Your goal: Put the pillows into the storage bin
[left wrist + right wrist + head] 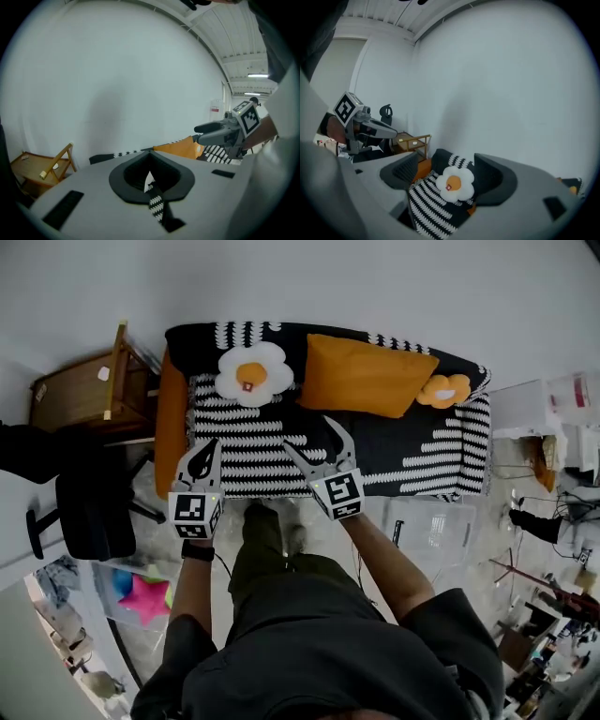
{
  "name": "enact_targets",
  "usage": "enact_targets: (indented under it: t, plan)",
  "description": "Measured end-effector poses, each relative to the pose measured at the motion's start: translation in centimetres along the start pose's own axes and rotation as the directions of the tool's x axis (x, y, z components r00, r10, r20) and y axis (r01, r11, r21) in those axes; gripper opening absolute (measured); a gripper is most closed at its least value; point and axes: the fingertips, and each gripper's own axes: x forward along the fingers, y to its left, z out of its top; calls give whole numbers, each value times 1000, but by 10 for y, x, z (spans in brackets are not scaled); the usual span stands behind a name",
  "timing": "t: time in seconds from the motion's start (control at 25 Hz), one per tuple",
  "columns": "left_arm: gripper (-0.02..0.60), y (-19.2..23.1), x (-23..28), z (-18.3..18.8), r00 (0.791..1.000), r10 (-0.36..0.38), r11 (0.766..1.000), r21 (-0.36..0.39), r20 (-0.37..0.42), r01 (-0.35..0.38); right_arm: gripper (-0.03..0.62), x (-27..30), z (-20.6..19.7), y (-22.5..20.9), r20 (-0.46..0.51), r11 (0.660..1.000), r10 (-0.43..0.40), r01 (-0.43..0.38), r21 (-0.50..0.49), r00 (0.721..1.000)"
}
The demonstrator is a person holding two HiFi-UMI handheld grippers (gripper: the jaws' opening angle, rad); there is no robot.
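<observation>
One sofa [281, 451], black-and-white patterned, stands against the wall. Its front edge faces the person, with a strip of open floor between them.

One clear storage bin [450, 521] stands on the floor, just before the sofa's right end, beside the person's right arm. It holds no pillow.

Three pillows, all on the sofa along its back:
- large orange pillow [364, 374], centre
- white flower pillow [251, 373], just beside it to the left
- small orange flower pillow [444, 390], at the right end

Two grippers hover over the front edge of the seat:
- left gripper [208, 448] — fingers clenched together, grasping nothing
- right gripper [307, 432] — fingers released and spread wide, nothing held
</observation>
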Motion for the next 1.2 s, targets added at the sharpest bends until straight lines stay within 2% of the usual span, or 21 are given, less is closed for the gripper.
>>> enact_targets:
  t: [0.28,0.4,0.56,0.84,1.2]
  plan:
    - [3,75,93,-36,998,-15,1000,-10,-54,15,374,120,-38,-31,-78,1000,-26,27,9,997]
    - [3,94,124,-52,997,-24,1000,-23,-80,22,374,159,-54,-43,-103,999,-24,26,18,994]
    - [3,117,168,-82,993,-40,998,-42,-111,36,374,213,-95,-66,-163,999,-41,46,25,986]
    - [3,145,234,-142,984,-71,996,-73,-163,59,373,295,-169,-101,-233,998,-56,61,16,971]
    - [4,161,283,-215,972,-105,992,-97,-213,86,373,392,-246,-141,-293,996,-90,92,-7,952]
